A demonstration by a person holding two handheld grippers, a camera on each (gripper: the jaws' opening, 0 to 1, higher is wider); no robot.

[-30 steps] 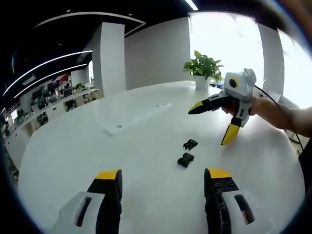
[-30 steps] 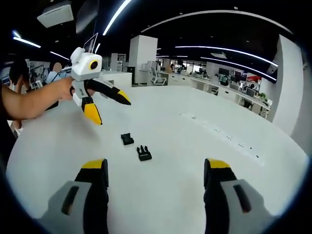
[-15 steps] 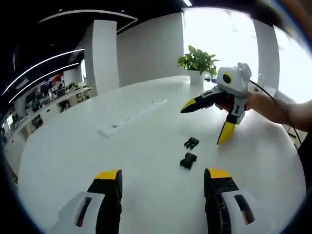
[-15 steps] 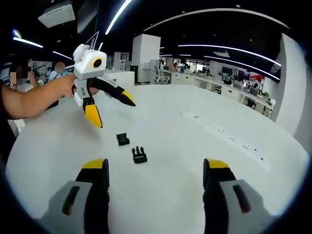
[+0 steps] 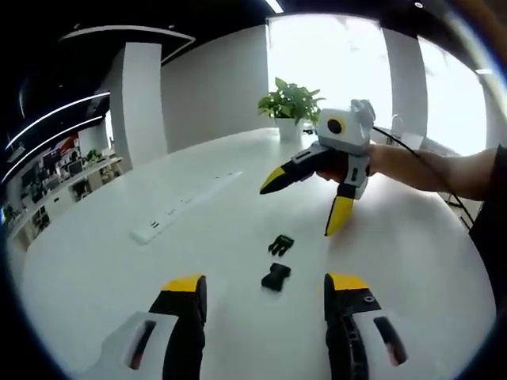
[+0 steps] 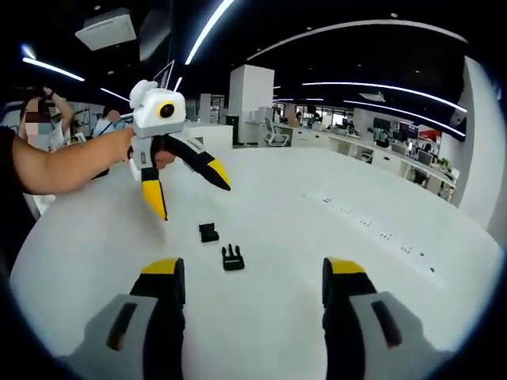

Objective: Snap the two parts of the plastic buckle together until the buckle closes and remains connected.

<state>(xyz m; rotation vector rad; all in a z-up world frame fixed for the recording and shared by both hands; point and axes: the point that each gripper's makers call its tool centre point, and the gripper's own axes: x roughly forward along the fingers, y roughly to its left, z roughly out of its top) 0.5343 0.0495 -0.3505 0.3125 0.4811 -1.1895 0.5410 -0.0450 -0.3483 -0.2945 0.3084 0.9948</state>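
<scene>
Buckle halves lay apart on the white tabletop [image 5: 119, 269], neither one gripped.

In the left gripper view the pronged half [image 5: 280, 245] sat just beyond the socket half [image 5: 276, 276], a small gap between them, both ahead of the left tool [image 5: 264, 289], whose jaws stood spread wide. The right tool [image 5: 305, 202] hung above and past the pieces, held in a hand [image 5: 388, 162], its yellow-tipped jaws splayed and pinching nothing. In the right gripper view the right tool [image 6: 253, 273] was likewise spread, with the pronged half [image 6: 232, 258] nearer and the socket half [image 6: 208, 233] behind it; the left tool [image 6: 190, 194] hovered over them. A power strip [image 5: 184, 207] lay farther along, and a potted plant [image 5: 289, 107] stood at the far edge.
</scene>
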